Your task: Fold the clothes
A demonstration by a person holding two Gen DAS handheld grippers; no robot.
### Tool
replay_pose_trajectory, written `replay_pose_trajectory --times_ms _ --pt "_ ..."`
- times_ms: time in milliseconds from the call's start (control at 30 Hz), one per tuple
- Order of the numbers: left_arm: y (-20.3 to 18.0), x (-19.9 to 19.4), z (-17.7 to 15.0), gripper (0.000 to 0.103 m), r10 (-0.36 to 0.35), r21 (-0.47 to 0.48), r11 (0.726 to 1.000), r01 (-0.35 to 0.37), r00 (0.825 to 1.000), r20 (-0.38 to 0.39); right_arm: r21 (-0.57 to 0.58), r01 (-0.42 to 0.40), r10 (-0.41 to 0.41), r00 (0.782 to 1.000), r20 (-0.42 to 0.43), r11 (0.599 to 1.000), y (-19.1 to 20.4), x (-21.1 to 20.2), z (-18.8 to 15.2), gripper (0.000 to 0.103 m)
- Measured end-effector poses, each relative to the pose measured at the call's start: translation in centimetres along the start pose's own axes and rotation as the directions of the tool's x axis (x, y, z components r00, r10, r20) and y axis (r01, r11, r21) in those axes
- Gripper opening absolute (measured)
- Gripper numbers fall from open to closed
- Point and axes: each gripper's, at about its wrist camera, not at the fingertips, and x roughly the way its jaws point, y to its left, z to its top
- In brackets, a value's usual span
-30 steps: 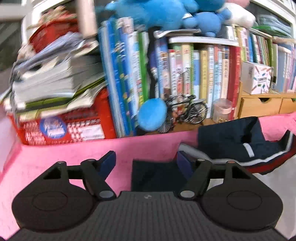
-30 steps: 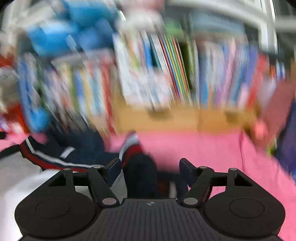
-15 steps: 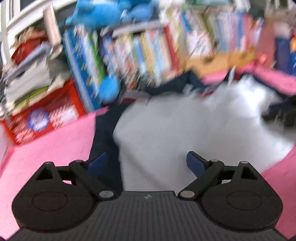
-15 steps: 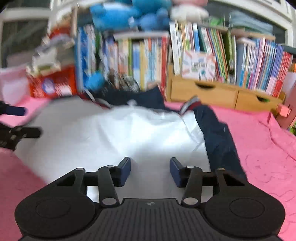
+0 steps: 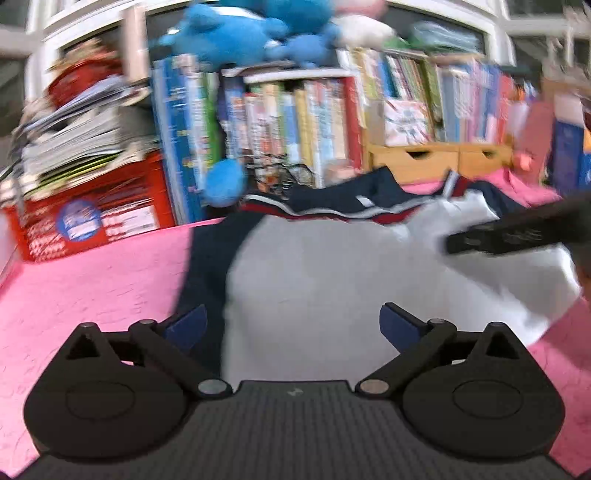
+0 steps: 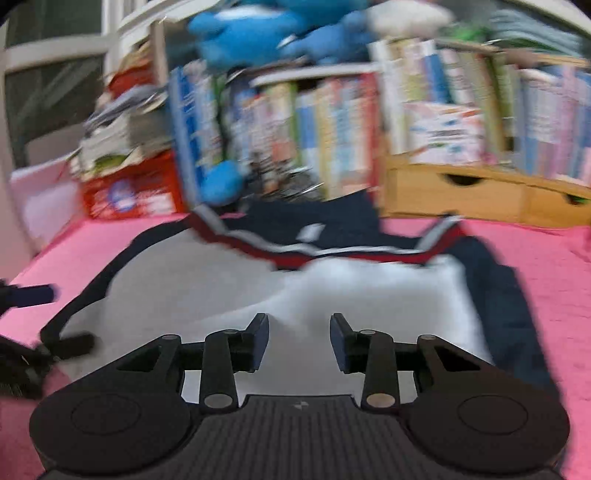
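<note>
- A white garment (image 5: pixel 332 280) with navy sleeves and a red, white and navy striped collar lies spread flat on a pink cloth (image 5: pixel 92 273) that covers the surface in front of a crowded bookshelf (image 5: pixel 295 122).
- The left gripper (image 5: pixel 293 325) hangs low over the garment's near left part; its blue-padded fingers (image 5: pixel 186 325) are spread very wide and opening further, with white fabric below the gap but nothing pinched between them.
- One left finger sits over the navy sleeve (image 5: pixel 203 266), the other over the white body.
- The right gripper (image 6: pixel 299 339) hovers over the white middle of the garment, its fingers (image 6: pixel 260 338) narrowing toward each other, closing, with a clear gap left; white fabric shows under the gap, and the pads press on nothing (both views are blurred, so contact with the cloth below cannot be told).
- In the right wrist view the left gripper shows at the left edge, beside the garment's navy sleeve.
- Blue plush toys (image 6: pixel 258 33) sit on top of the books, and a wooden drawer unit (image 6: pixel 480 195) stands just behind the collar.
</note>
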Motion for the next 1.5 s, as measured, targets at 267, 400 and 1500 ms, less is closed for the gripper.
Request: replay_pose_trajectory --times_ms 267,400,1500 --pt "0.0 2.9 -1.0 0.102 0.006 -0.024 1.0 -0.009 0.992 -0.124 0.003 0.111 -0.11 0.99 -0.082 0.994 -0.1 10.8 3.9 0.037" --pt "0.3 2.8 -1.2 0.102 0.004 -0.049 0.999 -0.011 0.992 -0.13 -0.031 0.087 -0.089 0.993 -0.072 0.996 0.8 13.9 5.8 0.037" --pt "6.6 -0.1 -2.1 0.103 0.112 -0.173 0.974 -0.146 0.975 -0.191 0.091 0.302 -0.298 0.953 -0.057 0.949 -2.6 -6.8 -6.1 0.052"
